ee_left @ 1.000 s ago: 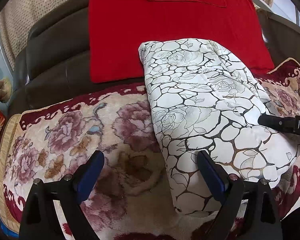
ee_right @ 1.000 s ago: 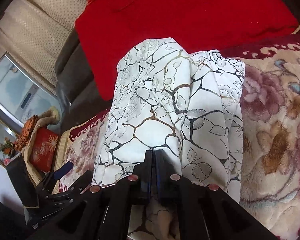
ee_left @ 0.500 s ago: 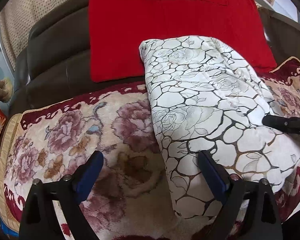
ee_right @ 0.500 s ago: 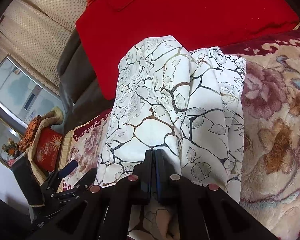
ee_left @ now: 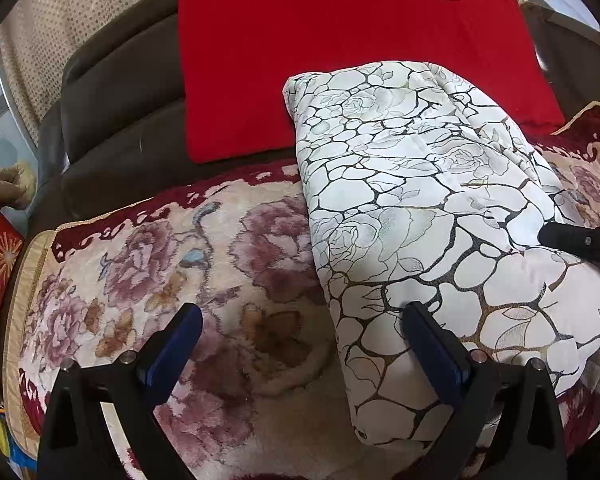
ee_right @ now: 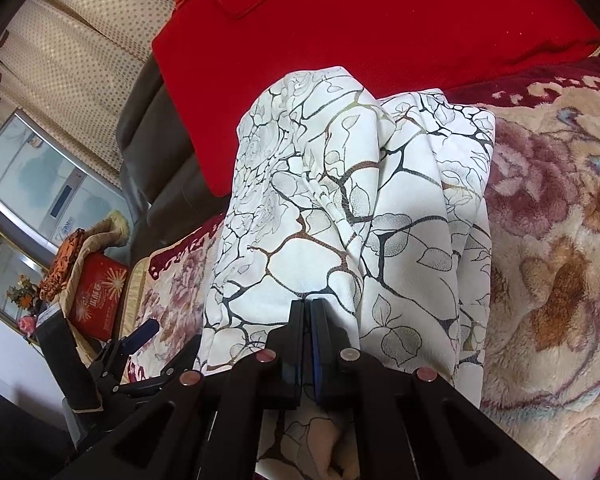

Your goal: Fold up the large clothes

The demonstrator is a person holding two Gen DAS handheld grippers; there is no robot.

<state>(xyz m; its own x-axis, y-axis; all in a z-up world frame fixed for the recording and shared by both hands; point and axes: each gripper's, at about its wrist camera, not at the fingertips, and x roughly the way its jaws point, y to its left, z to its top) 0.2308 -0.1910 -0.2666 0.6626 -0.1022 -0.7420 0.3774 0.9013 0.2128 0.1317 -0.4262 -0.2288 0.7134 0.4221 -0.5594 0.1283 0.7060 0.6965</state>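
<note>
A large white cloth with a black and gold crackle and rose print [ee_left: 412, 208] lies folded in a long strip on the flowered sofa cover [ee_left: 148, 264], its far end against the red cushion. My left gripper [ee_left: 300, 348] is open and empty; its right finger [ee_left: 436, 356] lies over the cloth's near left edge. My right gripper [ee_right: 309, 312] is shut on the cloth's near edge [ee_right: 340, 200] and holds it lifted. The right gripper's tip also shows in the left wrist view [ee_left: 572, 236], at the cloth's right side.
A red cushion [ee_left: 340, 40] leans on the dark brown sofa back [ee_left: 116, 92]. Dotted beige curtains [ee_right: 72, 52] hang behind. A red box [ee_right: 98, 294] and a basket stand left of the sofa. The left gripper shows in the right wrist view [ee_right: 140, 336].
The cloth's far end has crept a little further up against the red cushion, and the right gripper's tip has sunk slightly in the left wrist view. Both grippers keep their states.
</note>
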